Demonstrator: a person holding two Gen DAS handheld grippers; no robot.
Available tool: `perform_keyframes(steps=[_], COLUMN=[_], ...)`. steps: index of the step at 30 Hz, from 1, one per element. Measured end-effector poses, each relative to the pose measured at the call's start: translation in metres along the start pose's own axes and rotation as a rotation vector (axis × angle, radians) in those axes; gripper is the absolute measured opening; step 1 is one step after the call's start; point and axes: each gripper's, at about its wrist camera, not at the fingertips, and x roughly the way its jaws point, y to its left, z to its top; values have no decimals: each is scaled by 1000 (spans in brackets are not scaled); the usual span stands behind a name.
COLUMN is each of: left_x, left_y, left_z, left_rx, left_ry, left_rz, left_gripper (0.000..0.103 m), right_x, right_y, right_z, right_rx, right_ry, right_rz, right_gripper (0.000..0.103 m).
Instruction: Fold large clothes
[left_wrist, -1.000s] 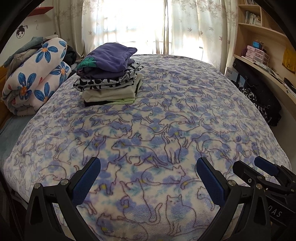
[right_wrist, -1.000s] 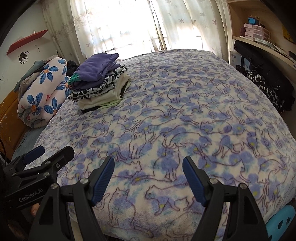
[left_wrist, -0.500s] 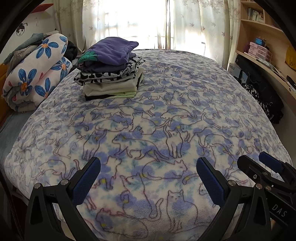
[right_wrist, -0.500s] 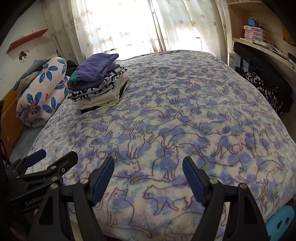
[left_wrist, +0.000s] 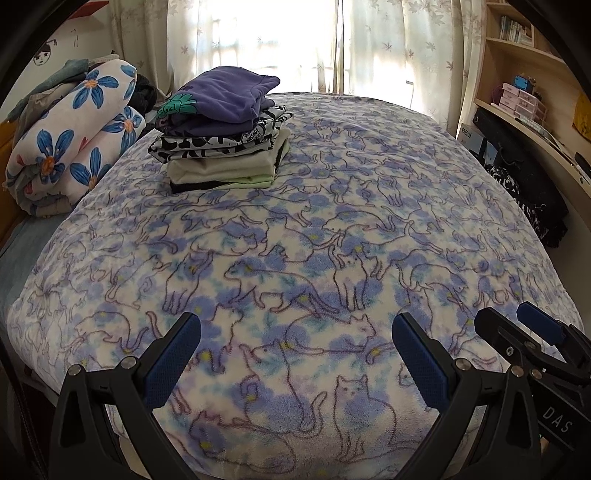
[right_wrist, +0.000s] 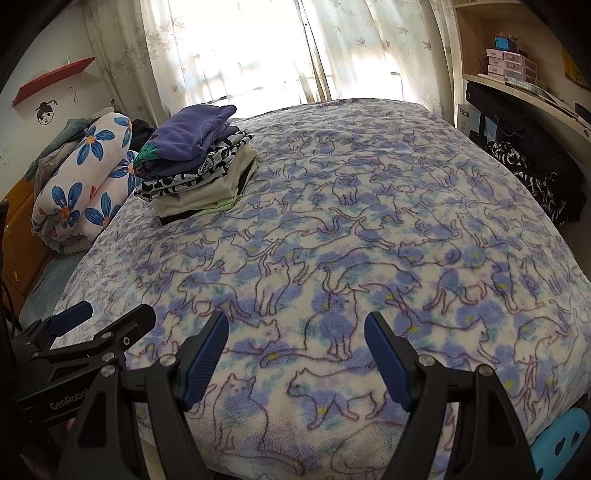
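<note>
Both tongs (left_wrist: 295, 350) (right_wrist: 295, 343) gape empty; handles cropped below frame.

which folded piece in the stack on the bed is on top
The purple garment with the green print at its edge. It lies above the black-and-white patterned piece and the pale cream and green pieces at the bottom.
</note>
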Motion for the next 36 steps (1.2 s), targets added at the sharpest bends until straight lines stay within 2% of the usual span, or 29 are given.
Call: perform_keyframes(steps=[36], left_x=[5], left_y=[1], left_z=[-7], left_rx=[0], left_ry=[9], left_rz=[6], left_gripper=[102], right_x=[4], right_y=[-2], right_z=[-2], right_rx=[1], right_ry=[8], right_rz=[1], right_gripper=[76])
